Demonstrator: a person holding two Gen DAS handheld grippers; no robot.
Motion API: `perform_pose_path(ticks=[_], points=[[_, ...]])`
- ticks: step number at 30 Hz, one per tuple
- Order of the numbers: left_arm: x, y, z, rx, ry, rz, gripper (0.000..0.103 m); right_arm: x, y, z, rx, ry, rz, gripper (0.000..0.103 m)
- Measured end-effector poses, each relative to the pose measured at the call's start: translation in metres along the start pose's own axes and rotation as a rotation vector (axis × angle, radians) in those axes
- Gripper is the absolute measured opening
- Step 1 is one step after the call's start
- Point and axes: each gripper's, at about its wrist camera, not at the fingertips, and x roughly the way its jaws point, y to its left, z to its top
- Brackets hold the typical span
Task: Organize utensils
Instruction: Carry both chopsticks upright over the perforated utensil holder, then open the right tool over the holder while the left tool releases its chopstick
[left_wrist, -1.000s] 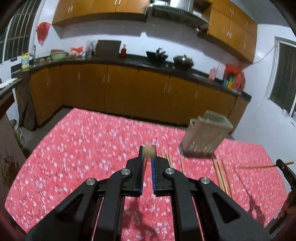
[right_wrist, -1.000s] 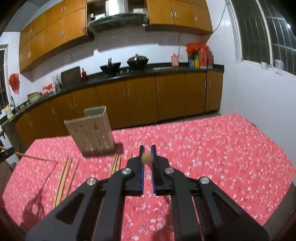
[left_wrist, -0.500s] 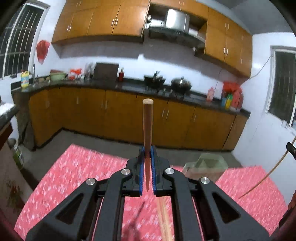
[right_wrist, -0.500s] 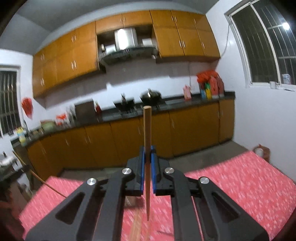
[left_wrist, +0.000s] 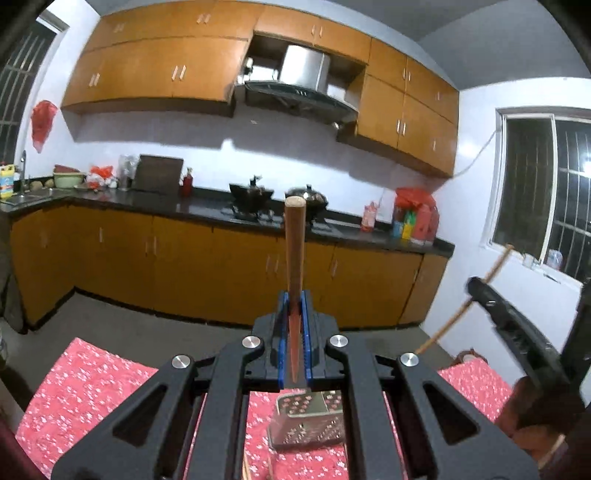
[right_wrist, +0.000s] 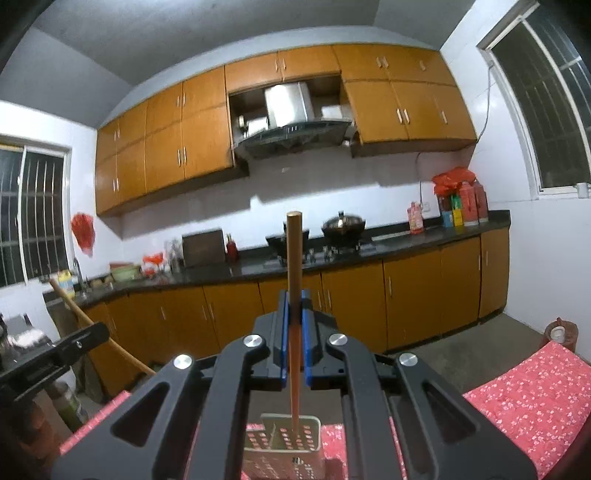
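While each gripper's jaws clamp an upright chopstick (left_wrist: 294, 258) (right_wrist: 294, 280), the perforated holder (right_wrist: 282, 448) stands below.

Range hood (right_wrist: 291, 138) hangs above the black counter (right_wrist: 369, 245); lidded wok (right_wrist: 343, 223) right below it, red bottles (right_wrist: 461, 203) far right.

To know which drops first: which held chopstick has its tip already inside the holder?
The right gripper's chopstick: its tip is inside the holder. The left gripper's chopstick ends above it.
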Motion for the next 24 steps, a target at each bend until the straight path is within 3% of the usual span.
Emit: perform_pose_path(ticks=[11, 14, 16, 24], points=[[0.034, -0.004, -0.033, 0.002, 0.131, -0.023, 0.007, 0.032, 0.002, -0.041, 0.006, 0.132, -0.008, 0.008], [0.037, -0.001, -0.038, -0.001, 0.161, -0.009, 0.007, 0.030, 0.004, -0.045, 0.013, 0.149, 0.007, 0.013], [0.034, 0.001, -0.039, -0.007, 0.159, -0.004, 0.008, 0.024, 0.004, -0.045, 0.007, 0.138, 0.006, 0.023], [0.009, 0.014, -0.031, -0.051, 0.109, 0.002, 0.013, -0.016, -0.009, -0.033, 0.045, 0.087, -0.006, 0.025]])
